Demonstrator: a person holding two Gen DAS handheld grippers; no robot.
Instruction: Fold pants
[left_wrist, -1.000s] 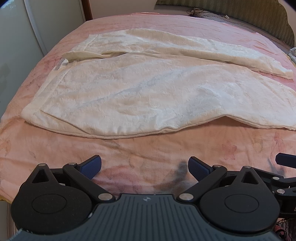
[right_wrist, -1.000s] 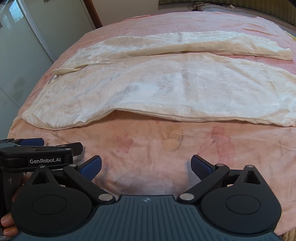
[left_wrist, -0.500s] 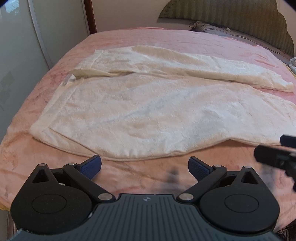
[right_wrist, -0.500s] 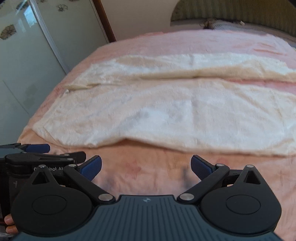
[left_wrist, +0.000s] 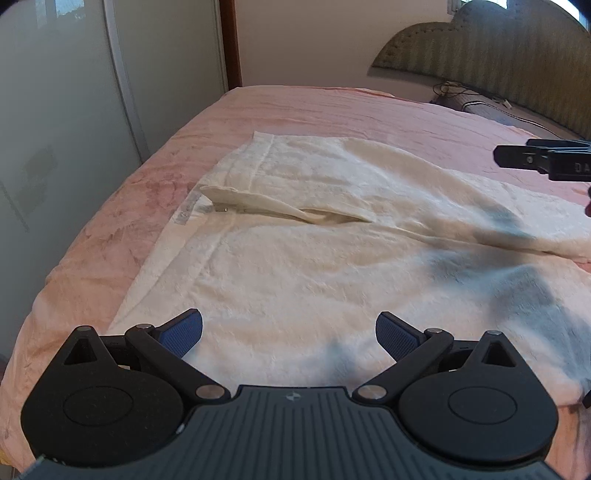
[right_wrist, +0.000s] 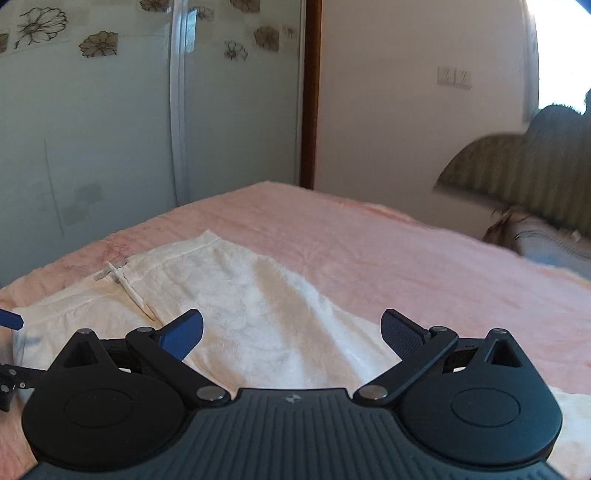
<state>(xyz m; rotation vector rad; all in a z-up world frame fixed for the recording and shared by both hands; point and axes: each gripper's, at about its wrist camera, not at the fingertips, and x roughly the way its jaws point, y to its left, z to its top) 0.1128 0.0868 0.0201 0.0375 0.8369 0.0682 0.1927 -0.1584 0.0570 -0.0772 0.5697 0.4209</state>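
Cream fleece pants (left_wrist: 314, 236) lie spread flat on a pink bed, waistband to the left with a white label, legs running right. My left gripper (left_wrist: 289, 332) is open and empty, over the near side of the pants by the waist. My right gripper (right_wrist: 291, 330) is open and empty, over the far leg of the pants (right_wrist: 236, 295). The right gripper also shows in the left wrist view (left_wrist: 546, 160) at the right edge, over the far leg.
The pink blanket (left_wrist: 332, 110) covers the bed. A glass sliding door (right_wrist: 110, 129) stands to the left. A green padded headboard (left_wrist: 498, 55) is at the far right, with a dark item and cables (left_wrist: 480, 107) below it.
Both grippers have moved forward from the bed's near edge to over the pants. The right gripper has gone further, toward the far leg. Both stayed open.
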